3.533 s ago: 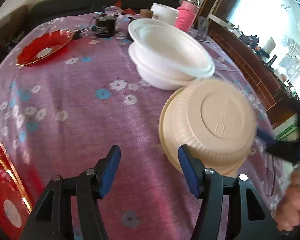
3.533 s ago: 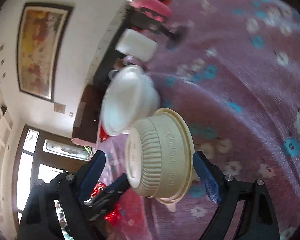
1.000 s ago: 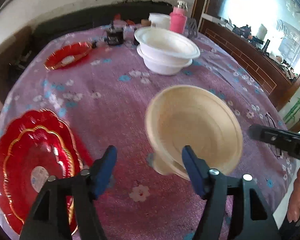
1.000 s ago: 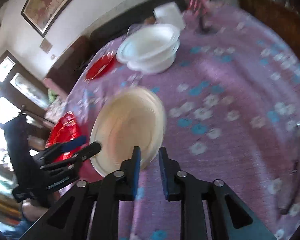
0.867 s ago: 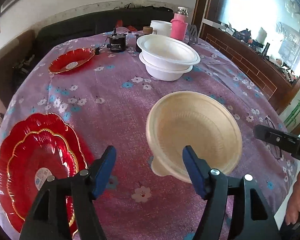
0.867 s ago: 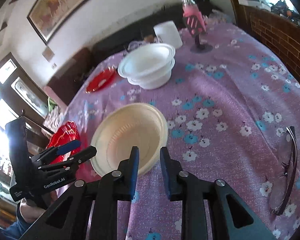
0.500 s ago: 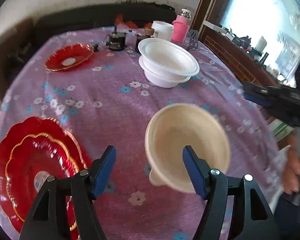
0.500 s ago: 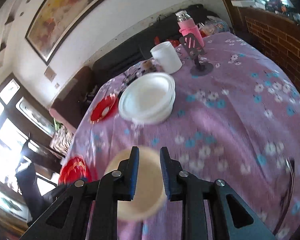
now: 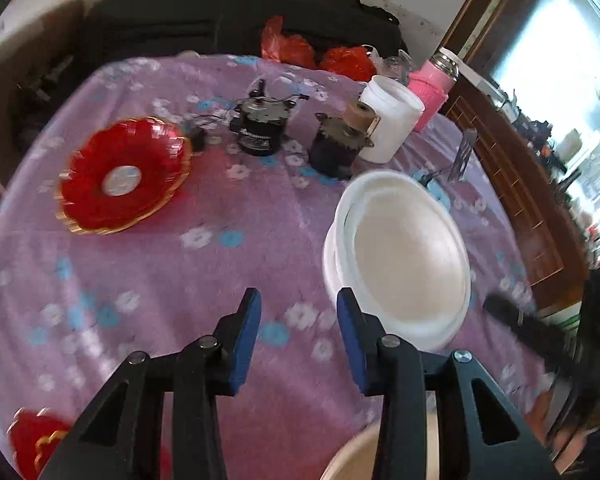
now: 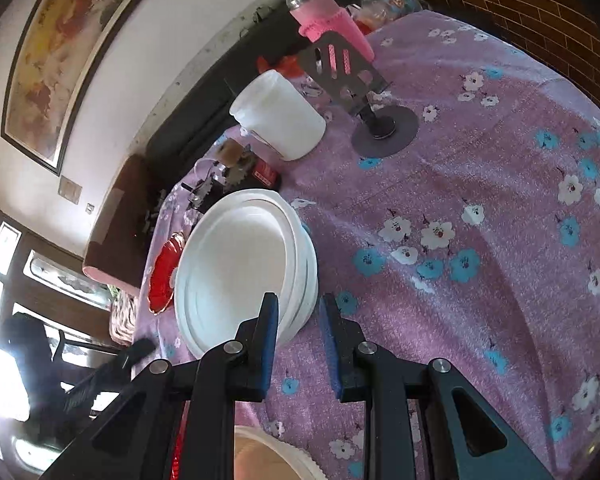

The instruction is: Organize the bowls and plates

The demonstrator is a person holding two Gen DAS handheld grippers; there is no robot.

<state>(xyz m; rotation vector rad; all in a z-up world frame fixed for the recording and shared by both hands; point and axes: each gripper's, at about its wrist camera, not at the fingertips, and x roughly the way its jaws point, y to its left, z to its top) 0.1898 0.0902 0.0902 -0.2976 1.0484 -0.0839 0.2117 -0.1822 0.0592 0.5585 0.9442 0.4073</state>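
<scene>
Two grippers, both empty, both aimed at the white bowls point(image 9: 400, 256), a nested stack near the table's window-side edge. Left gripper point(image 9: 298, 336) has just been closing: jaws partly spread, nothing but tablecloth between them, stack rim just right of its right finger. Right gripper point(image 10: 298, 340) has jaws narrowly apart, not pinching anything; its left finger overlaps the stack's near rim in the right wrist view, contact unclear. Beige bowl point(image 9: 364, 460) sits upright at the near edge, under both grippers, mostly hidden; my read is it's been parked there as the base to nest into, or to go into the white stack. Red plate point(image 9: 120, 176) lies alone toward the far-left edge; another red plate point(image 9: 36, 448) at the near-left edge, so plates look split from bowls. Narrow jaw gaps suit a thin rim pinch, likely why neither is wide. Jar point(image 9: 388, 124), pink bottle point(image 9: 432, 92) and two motors point(image 9: 260, 128) crowd the far edge, well clear.
</scene>
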